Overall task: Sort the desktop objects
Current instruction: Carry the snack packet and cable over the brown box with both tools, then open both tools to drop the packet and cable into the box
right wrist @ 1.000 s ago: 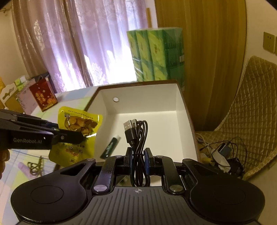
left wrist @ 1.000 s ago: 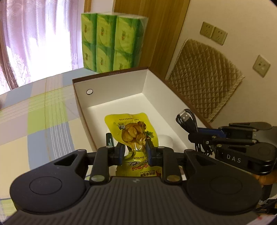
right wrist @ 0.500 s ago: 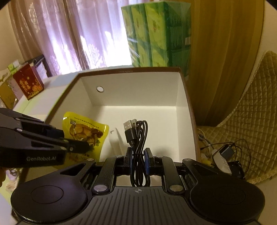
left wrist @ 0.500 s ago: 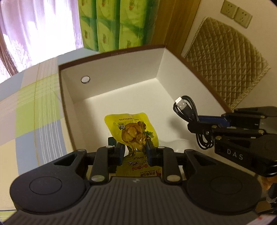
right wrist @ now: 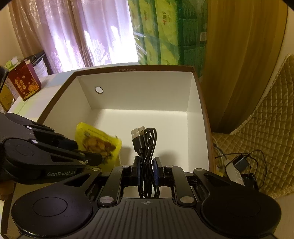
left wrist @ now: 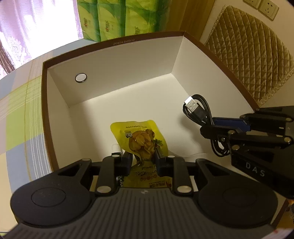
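A white box with a brown rim point(left wrist: 114, 42) point(right wrist: 132, 69) stands open below both grippers. My left gripper point(left wrist: 143, 158) is shut on the lower part of a yellow snack packet point(left wrist: 139, 136), held low inside the box on its near left side. In the right wrist view that left gripper point(right wrist: 89, 150) and the packet point(right wrist: 100, 144) show at the left. My right gripper point(right wrist: 147, 165) is shut on a coiled black USB cable point(right wrist: 145, 139), plug end up, over the box's right half. In the left wrist view the right gripper point(left wrist: 209, 126) and cable point(left wrist: 195, 108) enter from the right.
A small dark tube with a white cap point(left wrist: 115, 148) lies on the box floor by my left finger. Green tissue packs point(left wrist: 119, 16) stand behind the box. A checked tablecloth point(left wrist: 22, 110) lies left, a quilted chair point(right wrist: 266, 128) with a charger point(right wrist: 239, 163) right.
Both grippers have moved forward and down into the box, still holding the packet and the cable. The box fills more of each view.
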Demonstrator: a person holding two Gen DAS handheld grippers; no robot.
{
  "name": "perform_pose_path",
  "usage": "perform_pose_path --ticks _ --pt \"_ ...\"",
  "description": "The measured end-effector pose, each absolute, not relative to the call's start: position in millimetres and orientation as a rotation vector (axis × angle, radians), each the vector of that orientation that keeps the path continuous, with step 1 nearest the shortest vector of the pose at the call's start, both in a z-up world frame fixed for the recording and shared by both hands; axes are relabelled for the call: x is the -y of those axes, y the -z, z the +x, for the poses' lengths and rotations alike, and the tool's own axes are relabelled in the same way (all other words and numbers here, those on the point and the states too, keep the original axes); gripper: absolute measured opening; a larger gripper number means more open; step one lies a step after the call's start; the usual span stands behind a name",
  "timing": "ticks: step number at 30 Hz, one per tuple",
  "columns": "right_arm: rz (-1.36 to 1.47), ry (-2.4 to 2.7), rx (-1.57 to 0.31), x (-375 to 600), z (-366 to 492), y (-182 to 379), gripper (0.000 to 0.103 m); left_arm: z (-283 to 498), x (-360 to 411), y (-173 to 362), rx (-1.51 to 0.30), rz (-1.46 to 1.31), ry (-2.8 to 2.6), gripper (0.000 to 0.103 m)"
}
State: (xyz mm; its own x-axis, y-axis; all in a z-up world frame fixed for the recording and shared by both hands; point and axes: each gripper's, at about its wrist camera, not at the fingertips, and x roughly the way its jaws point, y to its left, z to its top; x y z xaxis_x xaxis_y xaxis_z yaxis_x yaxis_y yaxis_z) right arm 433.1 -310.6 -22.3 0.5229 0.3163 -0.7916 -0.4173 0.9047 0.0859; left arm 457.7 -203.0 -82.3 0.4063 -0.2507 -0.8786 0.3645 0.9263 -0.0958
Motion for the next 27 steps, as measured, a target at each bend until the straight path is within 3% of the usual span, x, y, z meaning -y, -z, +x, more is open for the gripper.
perform_pose_path --ticks 5,12,27 --pt "-0.127 -0.44 -0.928 312 434 25 0.011 459 204 86 -1.083 0.14 0.383 0.024" --pt "-0.163 -0.441 -0.932 308 432 28 0.011 455 204 81 -1.061 0.145 0.389 0.037" --pt "-0.189 -0.457 -0.912 309 428 25 0.013 453 197 65 -1.013 0.124 0.394 0.044"
